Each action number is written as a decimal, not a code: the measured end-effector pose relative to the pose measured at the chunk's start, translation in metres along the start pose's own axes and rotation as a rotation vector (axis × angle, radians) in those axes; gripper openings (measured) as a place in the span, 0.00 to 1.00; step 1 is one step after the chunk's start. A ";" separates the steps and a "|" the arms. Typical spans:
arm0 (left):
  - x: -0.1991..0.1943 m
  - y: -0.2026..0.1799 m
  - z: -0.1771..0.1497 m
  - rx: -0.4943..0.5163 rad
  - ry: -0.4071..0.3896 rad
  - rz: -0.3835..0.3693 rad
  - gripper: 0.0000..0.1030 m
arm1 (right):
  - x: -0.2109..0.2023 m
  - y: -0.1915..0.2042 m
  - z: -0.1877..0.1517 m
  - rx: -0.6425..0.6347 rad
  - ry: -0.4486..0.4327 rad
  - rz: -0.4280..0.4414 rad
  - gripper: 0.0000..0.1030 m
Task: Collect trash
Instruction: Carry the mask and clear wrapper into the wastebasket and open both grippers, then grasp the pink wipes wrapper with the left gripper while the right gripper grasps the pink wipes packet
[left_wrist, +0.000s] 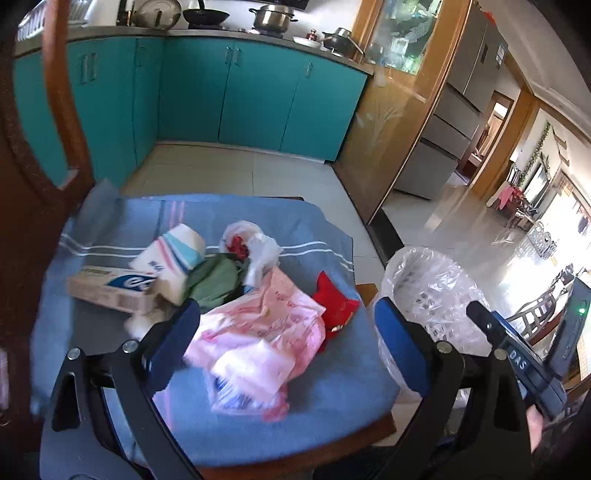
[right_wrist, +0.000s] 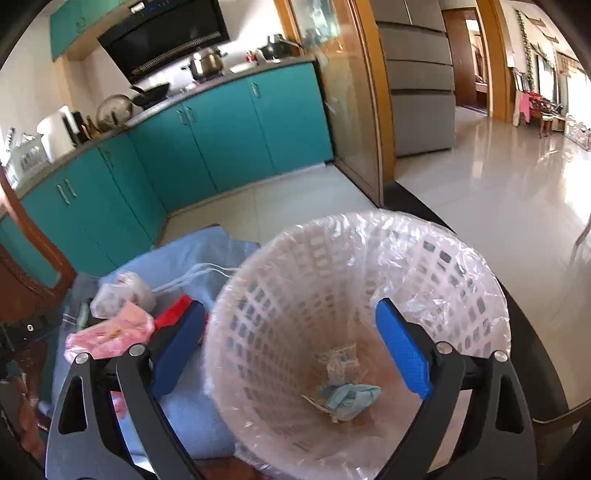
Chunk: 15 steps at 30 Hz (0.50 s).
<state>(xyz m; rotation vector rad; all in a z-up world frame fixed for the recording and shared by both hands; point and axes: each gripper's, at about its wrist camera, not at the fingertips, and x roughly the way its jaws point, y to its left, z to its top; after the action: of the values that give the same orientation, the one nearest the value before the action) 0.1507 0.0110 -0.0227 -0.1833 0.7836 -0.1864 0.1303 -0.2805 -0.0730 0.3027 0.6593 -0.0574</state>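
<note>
Left tool (left_wrist: 286, 343) fingers wide apart, nothing between them, hovering over the worktop (left_wrist: 332, 448), which is covered by a blue towel (left_wrist: 325, 387). Trash pile on the towel: pink plastic bag (left_wrist: 258, 332) crumpled right under the left tool, partly blurred; red packet (left_wrist: 334, 308) touching its right edge; green wrapper (left_wrist: 214, 278) behind the pink bag; clear bag with red bits inside (left_wrist: 249, 245) behind that; white tissue pack with blue-pink stripes (left_wrist: 173, 258) to the left, leaning on a long cardboard box (left_wrist: 110, 288) with a blue logo.

Right tool (right_wrist: 290, 347) also spread open and empty, poised above the mouth of the white lattice bin (right_wrist: 280, 295). Bin lined with a clear plastic liner (right_wrist: 443, 266), stands just beside the worktop's right edge. At the bin bottom: a crumpled light-blue piece (right_wrist: 351, 398) and some clear scraps (right_wrist: 338, 363), type cannot tell. In the right wrist view the pink bag, red packet and clear bag show at left on the towel, outside the bin.

Background: teal cabinets (left_wrist: 229, 92), pots on the counter above them (left_wrist: 273, 16), grey fridge (right_wrist: 417, 81), glossy tile floor (right_wrist: 498, 192)
</note>
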 end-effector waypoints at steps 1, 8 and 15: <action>-0.014 0.000 -0.001 0.009 -0.016 0.022 0.93 | -0.002 -0.001 0.000 0.014 -0.003 0.017 0.89; -0.079 0.007 -0.019 0.004 -0.098 0.176 0.93 | -0.008 0.008 -0.003 -0.019 0.015 0.056 0.89; -0.099 0.022 -0.037 -0.064 -0.111 0.225 0.93 | -0.036 0.000 -0.010 -0.110 -0.065 0.034 0.89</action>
<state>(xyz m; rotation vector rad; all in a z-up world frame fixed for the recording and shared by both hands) 0.0578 0.0517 0.0142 -0.1633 0.6942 0.0610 0.0956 -0.2788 -0.0584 0.2048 0.5899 0.0020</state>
